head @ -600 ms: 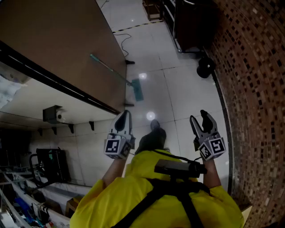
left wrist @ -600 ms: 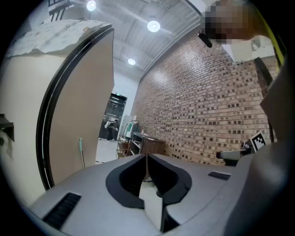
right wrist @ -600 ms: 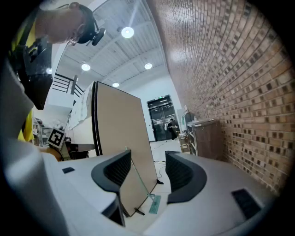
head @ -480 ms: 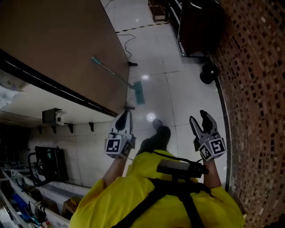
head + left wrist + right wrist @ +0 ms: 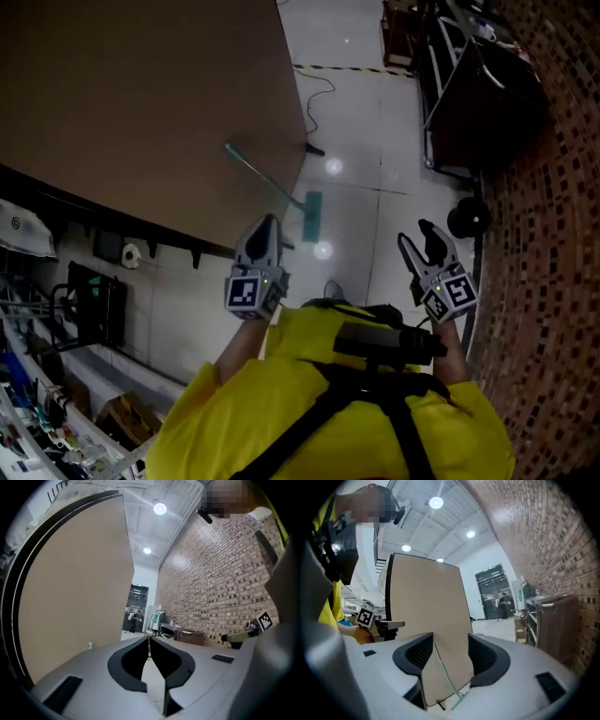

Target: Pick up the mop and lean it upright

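Tiled floor, mop slanting, head down, handle rising against brown panel

The pale tiled floor is glossy with lamp glare. The mop rests its green head on it, its handle slanting up along a brown board that stands there. A dark cable trails across the tiles, near a wheeled cart.

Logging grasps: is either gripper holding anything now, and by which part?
Nothing. The left gripper is shut and empty, the right gripper open and empty; the mop leans on the panel ahead, untouched.
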The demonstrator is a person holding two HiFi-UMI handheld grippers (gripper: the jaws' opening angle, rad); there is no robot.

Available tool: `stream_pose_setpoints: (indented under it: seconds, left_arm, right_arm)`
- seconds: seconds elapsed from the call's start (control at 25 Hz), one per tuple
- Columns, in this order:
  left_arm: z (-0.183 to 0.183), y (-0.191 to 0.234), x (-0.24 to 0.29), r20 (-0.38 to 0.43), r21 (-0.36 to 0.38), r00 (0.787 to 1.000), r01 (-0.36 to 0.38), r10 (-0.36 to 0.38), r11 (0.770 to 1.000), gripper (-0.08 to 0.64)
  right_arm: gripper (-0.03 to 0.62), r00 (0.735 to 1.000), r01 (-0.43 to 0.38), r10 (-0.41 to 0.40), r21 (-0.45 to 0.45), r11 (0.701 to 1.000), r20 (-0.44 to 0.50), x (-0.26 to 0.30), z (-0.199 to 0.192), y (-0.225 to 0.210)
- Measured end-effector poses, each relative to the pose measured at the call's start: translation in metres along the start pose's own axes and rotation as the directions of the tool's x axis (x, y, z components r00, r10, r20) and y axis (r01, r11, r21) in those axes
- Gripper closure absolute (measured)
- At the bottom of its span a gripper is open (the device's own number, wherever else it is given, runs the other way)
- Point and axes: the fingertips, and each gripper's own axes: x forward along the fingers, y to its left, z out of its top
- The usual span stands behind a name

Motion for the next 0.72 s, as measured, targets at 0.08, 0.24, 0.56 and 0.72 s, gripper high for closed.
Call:
stream_pose_setpoints:
  seconds: [0.08, 0.24, 0.56, 0.72]
  left_arm:
    - [0.0, 0.022, 0.01, -0.01, -0.002, 0.997, -0.076, 0.076, 0.997, 0.545]
    - [-0.013, 0.056, 0.021, -0.067, 0.041, 0.972, -0.224, 0.227, 0.974, 0.545]
    - [-0.014, 0.147, 0.018, -0.069, -0.054, 0.803, -0.596, 0.592, 0.801, 0.545]
    - [-0.019, 0.167, 0.01, -0.054, -0.119, 0.669, -0.741, 0.741, 0.661, 0.545]
  right_arm:
    - [0.351, 0.995, -0.096, 0.096, 0.001, 0.995, -0.029, 0.046, 0.006, 0.0]
    - [0.351, 0.949, -0.303, 0.299, -0.028, 0.953, -0.097, 0.142, 0.006, 0.009]
    - [0.351, 0.769, -0.606, 0.539, -0.125, 0.785, -0.343, 0.385, -0.058, 0.066]
    - [0.353, 0.723, -0.662, 0.546, -0.201, 0.722, -0.423, 0.482, -0.104, 0.107]
